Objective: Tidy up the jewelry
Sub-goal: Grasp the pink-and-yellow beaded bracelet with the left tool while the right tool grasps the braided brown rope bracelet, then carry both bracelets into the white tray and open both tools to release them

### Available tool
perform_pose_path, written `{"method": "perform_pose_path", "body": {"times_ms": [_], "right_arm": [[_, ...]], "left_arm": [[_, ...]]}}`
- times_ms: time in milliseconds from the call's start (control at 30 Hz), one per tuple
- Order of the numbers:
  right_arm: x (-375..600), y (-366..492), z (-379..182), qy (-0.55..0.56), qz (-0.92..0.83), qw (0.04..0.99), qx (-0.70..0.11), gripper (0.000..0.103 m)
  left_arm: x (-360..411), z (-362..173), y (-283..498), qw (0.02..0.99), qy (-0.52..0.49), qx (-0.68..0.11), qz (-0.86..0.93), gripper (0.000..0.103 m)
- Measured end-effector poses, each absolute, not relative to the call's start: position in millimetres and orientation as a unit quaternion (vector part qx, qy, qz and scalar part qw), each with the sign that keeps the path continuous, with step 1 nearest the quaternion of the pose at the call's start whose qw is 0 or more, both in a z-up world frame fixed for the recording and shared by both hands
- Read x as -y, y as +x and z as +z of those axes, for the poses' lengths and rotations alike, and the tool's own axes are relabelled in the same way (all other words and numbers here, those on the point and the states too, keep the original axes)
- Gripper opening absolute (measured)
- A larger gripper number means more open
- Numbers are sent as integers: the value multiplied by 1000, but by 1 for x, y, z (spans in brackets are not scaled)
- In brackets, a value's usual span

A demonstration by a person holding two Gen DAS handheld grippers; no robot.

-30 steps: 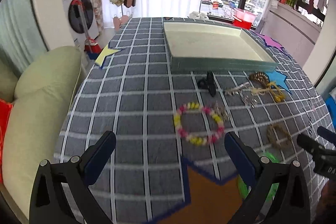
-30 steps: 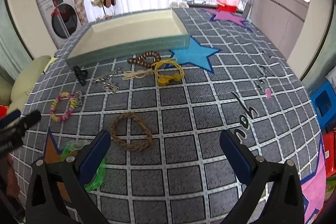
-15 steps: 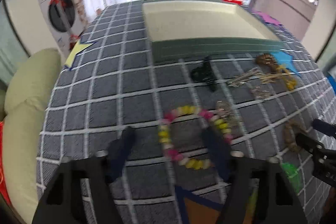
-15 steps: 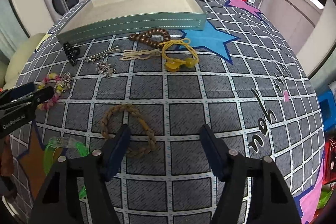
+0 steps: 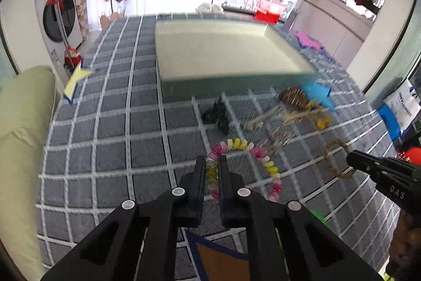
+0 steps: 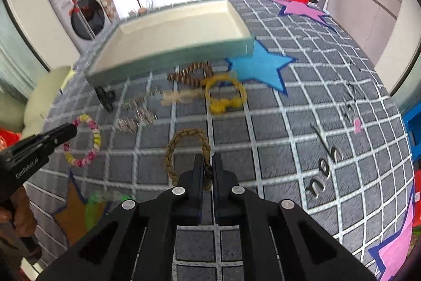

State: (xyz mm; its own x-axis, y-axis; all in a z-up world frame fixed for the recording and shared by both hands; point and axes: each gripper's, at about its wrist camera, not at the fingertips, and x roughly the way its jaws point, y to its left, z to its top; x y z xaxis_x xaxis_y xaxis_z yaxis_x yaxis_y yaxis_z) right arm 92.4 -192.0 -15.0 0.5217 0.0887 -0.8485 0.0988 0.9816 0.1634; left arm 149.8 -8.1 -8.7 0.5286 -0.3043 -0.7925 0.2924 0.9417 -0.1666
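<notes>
1. My left tongs [image 5: 211, 170] are pinched on the near-left arc of the beaded bracelet [image 5: 263, 157], a ring of pink, yellow and white beads lying on the grey checked tablecloth [image 5: 105, 123]; the beads show in the narrow slot between the two fingers
2. At 12 o'clock from those tongs sits the black hair claw [image 5: 218, 115], and further on at 12 the empty cream-lined tray [image 5: 223, 54] with its green outer wall
3. At 1 o'clock from my left tongs lie the blurred silver clips [image 5: 265, 123], then the dark wooden bead bracelet [image 5: 293, 96] and the yellow cord bracelet [image 5: 319, 120] out at 2 o'clock, near the blue star [image 5: 315, 91]
4. My right tongs [image 6: 208, 170] are pressed together on the knotted near end of the braided tan bracelet [image 6: 184, 144], whose loop spreads away at 11 o'clock from the tips
5. From my right tongs, the yellow cord bracelet lies at 12 o'clock, the wooden beads just beyond it beside the tray wall, and the beaded bracelet at 9 o'clock with my left tongs' tip on it
6. A translucent green bangle [image 6: 105, 204] lies at 8 o'clock from my right tongs, partly over the orange star [image 6: 73, 210]
</notes>
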Motion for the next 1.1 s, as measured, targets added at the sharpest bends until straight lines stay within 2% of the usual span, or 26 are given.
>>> {"method": "perform_pose_path", "body": {"times_ms": [267,567,833,1100], "right_arm": [[203,142,33,112,25,881,-458,7],[201,243,60,101,38,889,-445,6],[203,325,18,120,29,872,-473,6],[210,360,-32,125,-2,855,-504,6]], "left_arm": [[14,48,183,890,-18,-415,-190,23],[35,77,275,906,-3,-388,-167,23],[50,31,354,899,16,-417,-135,23],[65,-24,381,884,42,-450,-118,23]]}}
